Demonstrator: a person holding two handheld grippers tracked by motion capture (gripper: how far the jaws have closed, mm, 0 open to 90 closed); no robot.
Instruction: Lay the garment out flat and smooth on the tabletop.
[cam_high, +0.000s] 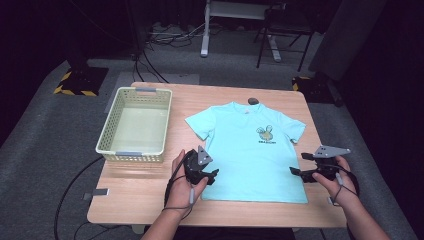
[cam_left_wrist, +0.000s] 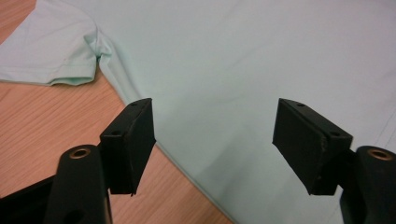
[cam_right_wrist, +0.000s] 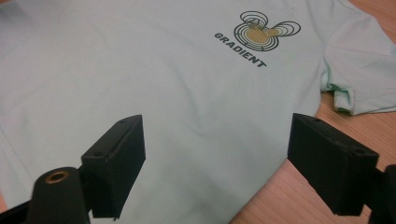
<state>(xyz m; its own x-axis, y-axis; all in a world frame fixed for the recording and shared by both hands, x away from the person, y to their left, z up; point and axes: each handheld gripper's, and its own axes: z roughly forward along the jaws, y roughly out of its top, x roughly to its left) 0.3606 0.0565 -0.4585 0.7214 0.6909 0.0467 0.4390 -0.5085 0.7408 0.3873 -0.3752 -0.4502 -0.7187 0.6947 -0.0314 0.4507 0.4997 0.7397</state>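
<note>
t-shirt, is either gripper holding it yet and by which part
Nothing is held. The left gripper and the right gripper are both open over the t-shirt, one at each side edge.

Bare table (cam_high: 150, 190) nearside; basket (cam_high: 135, 125) blocks the far-left.

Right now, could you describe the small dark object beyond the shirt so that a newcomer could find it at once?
Start at the wooden table and find the light blue T-shirt spread flat on it. Just beyond its collar, near the far edge, lies a small dark rounded object, the only loose dark item on the bare wood.
</note>
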